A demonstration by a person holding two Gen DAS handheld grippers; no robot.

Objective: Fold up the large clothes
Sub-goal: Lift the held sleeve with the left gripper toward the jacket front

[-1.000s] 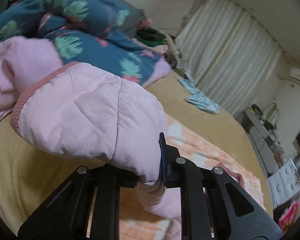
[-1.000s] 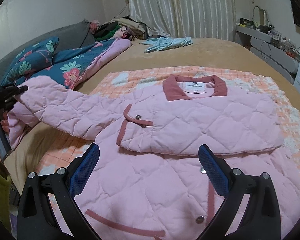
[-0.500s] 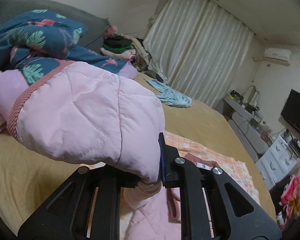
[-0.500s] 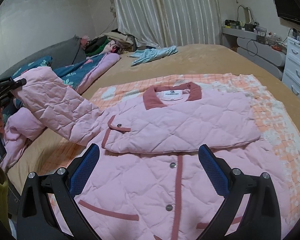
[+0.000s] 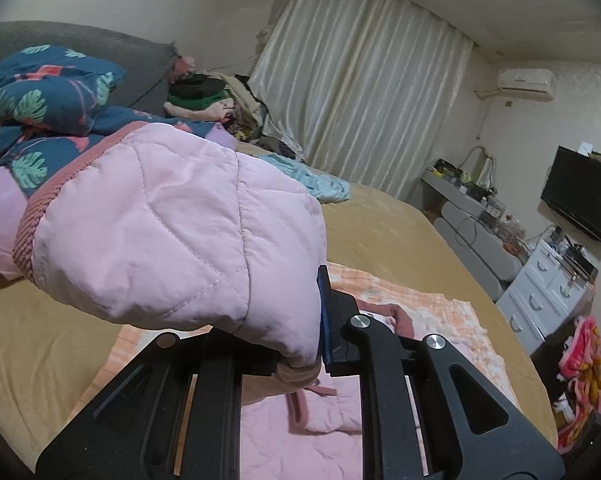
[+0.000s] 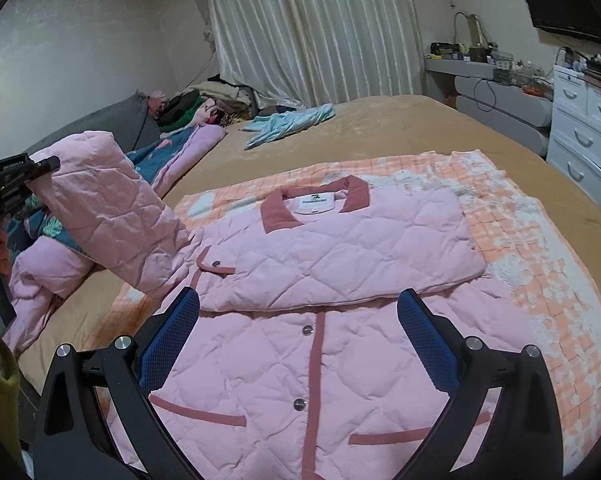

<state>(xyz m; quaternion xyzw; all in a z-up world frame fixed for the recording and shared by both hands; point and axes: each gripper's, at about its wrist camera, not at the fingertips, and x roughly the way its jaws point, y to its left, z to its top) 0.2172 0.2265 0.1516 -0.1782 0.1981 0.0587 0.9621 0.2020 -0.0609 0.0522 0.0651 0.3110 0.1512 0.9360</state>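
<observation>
Quilted pink jacket [image 6: 340, 280] sleeve [image 5: 172, 232] stayed pinched in the left tongs [image 5: 300, 344]; carry it flat across the chest, centre frame. Right tongs [image 6: 298, 340] gaped empty.

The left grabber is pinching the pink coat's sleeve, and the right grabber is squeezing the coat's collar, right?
Not quite. The left gripper does pinch the pink coat's sleeve, but the right gripper squeezes nothing: in the right wrist view its jaws stand wide open above the coat's front, and the collar lies untouched farther up the bed.
</observation>
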